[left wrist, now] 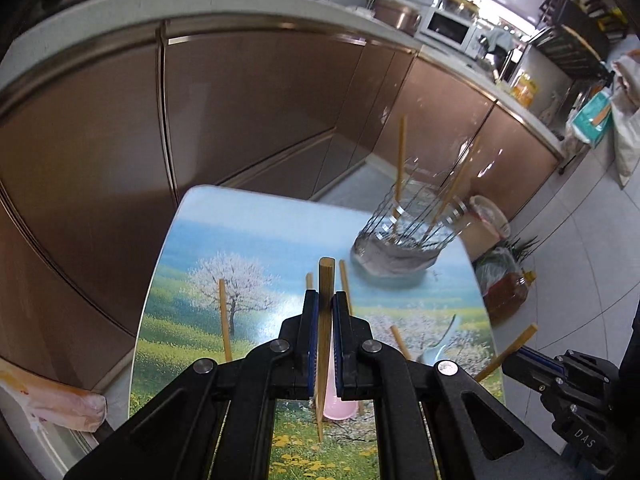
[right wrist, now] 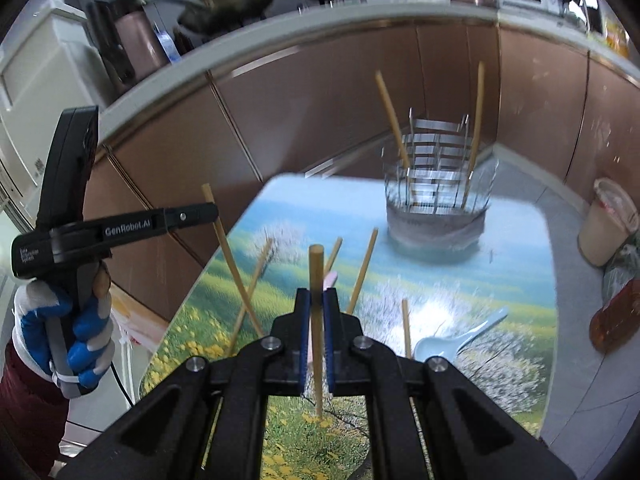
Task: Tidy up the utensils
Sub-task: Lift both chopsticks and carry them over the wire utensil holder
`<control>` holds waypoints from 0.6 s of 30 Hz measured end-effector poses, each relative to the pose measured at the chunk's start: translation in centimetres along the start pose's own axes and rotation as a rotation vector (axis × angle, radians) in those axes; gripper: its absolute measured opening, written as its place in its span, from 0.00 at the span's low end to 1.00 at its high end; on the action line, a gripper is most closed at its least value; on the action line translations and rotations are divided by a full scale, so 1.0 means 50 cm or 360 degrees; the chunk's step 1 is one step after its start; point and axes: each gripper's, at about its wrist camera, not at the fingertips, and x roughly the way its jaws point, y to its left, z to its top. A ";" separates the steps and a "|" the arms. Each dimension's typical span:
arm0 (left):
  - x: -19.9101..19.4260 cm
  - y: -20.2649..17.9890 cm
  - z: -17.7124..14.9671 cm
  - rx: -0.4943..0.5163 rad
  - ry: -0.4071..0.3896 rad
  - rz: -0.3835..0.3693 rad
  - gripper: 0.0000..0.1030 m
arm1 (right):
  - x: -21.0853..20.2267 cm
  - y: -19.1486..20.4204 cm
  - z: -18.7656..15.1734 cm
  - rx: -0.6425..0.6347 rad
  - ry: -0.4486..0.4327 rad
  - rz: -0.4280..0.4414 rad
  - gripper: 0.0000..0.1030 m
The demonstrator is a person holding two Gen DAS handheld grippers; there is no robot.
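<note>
The left gripper (left wrist: 325, 316) has its jaws drawn nearly together, clamped on a wooden chopstick (left wrist: 325, 320) that runs lengthwise between the blue pads and sticks out past the fingertips, its round end pointing forward. The right gripper (right wrist: 316, 312) stands the same way, jaws pressed in on a second chopstick (right wrist: 316, 304) that juts beyond its tips. Beneath both pairs of jaws lies the table (right wrist: 520, 248) with a printed landscape of blossoming trees. Ahead of the jaws and to their right stands a wire utensil holder (right wrist: 436, 208), with two chopsticks (right wrist: 394, 124) leaning upright inside it. Loose chopsticks (right wrist: 362, 270) lie scattered on the table just beyond and beside the right gripper's tips, and a pale blue spoon (right wrist: 456, 342) rests to the right of its jaws. A pink spoon (left wrist: 338, 398) lies on the table under the left gripper's jaws. In the right wrist view the left gripper appears far to the left, carrying its chopstick above the table edge
</note>
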 end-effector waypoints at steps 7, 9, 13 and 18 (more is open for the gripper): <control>-0.073 -0.044 0.031 0.0049 -0.0150 -0.0050 0.06 | -0.090 0.018 0.036 -0.0023 -0.0158 -0.0021 0.05; -0.085 -0.049 0.035 0.0058 -0.0171 -0.0059 0.06 | -0.110 0.020 0.046 -0.0032 -0.0194 -0.0033 0.05; -0.118 -0.064 0.054 0.0081 -0.0232 -0.0084 0.06 | -0.140 0.017 0.070 -0.0030 -0.0265 -0.0055 0.05; -0.147 -0.093 0.091 0.0101 -0.0307 -0.0129 0.06 | -0.167 -0.005 0.119 -0.0016 -0.0333 -0.0104 0.05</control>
